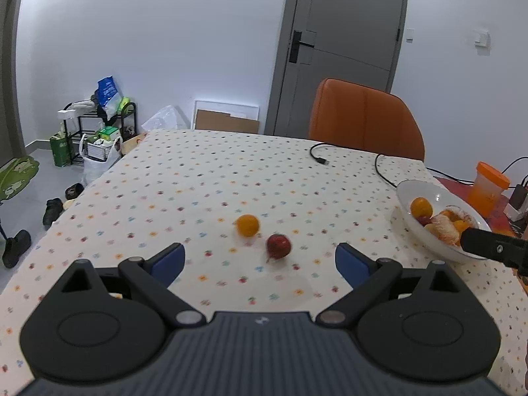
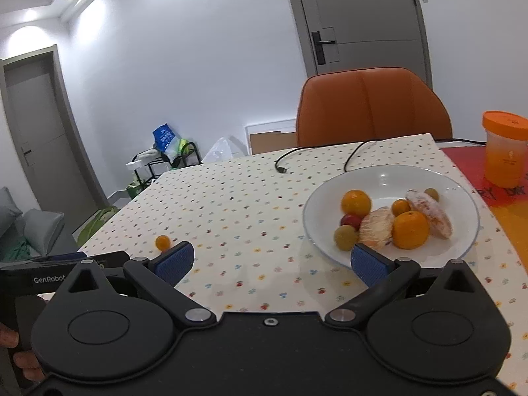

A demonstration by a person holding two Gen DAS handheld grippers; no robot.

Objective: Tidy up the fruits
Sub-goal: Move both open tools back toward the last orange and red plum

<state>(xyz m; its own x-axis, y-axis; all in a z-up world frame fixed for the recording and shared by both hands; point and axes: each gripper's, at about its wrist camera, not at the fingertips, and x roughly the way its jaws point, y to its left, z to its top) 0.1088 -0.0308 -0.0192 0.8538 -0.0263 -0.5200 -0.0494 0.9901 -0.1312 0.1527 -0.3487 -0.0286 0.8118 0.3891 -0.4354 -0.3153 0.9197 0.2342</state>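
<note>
Mid-task, gathering stage. Left gripper (image 1: pixel 260 259) hovering low over the counter (image 1: pixel 204 178), fingers spread wide and empty, lined up on two loose fruits in the middle of the counter: a red fruit (image 1: pixel 279 247) nearest, an orange (image 1: pixel 247 225) just beyond it. Right gripper (image 2: pixel 271 264) also spread and empty, by the near rim of the white bowl (image 2: pixel 389 173) at the counter's right edge, already loaded with fruit. Probably next: close on the red fruit, gently, given how readily it could roll, then carry it right to the bowl.

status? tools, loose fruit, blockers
Left tool open, empty. Right tool open, empty. Orange and red fruit loose on tablecloth; plate holds rest. Path clear.
</note>
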